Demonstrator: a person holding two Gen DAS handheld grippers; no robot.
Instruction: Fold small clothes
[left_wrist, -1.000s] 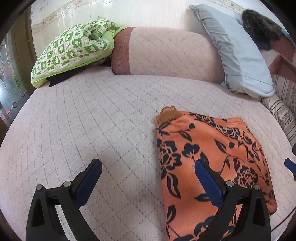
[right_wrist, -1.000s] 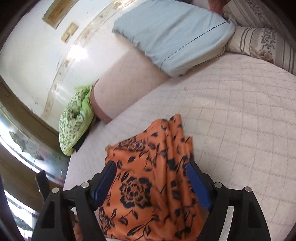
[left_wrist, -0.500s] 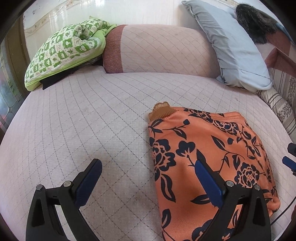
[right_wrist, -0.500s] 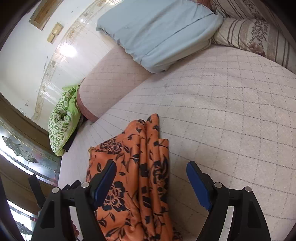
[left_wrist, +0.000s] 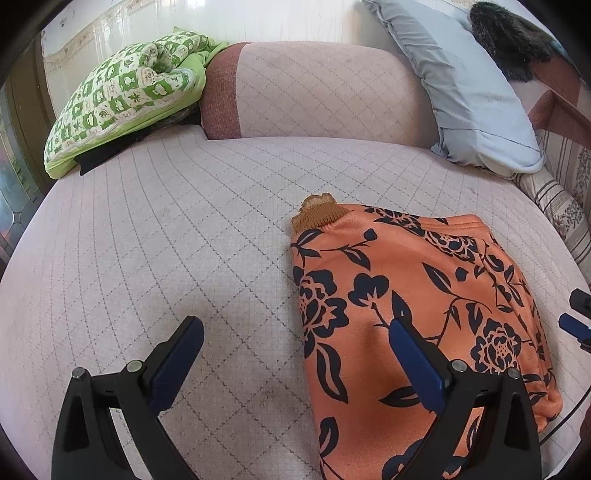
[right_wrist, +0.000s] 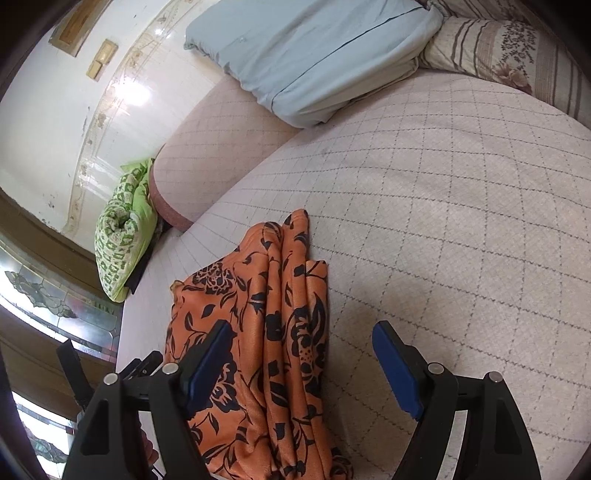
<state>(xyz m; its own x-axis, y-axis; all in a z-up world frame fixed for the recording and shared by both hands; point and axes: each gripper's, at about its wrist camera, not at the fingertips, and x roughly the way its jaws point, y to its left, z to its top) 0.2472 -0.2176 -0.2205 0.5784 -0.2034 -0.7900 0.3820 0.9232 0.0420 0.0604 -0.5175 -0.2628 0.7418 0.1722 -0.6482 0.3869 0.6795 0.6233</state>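
Note:
An orange garment with dark blue flowers lies folded on the pink quilted bed, its brown ribbed cuff pointing to the back. My left gripper is open and empty, hovering over the garment's left edge. In the right wrist view the garment shows stacked folded layers. My right gripper is open and empty above the garment's right edge. Its tip shows at the far right of the left wrist view.
A green patterned blanket lies at the back left. A pink bolster and a light blue pillow lie along the back. Striped floral pillows are at the right. A wall and glass door stand left.
Both grippers have pulled back and away from the garment, which now lies released and flat. The right gripper has shifted right, off the cloth's middle.

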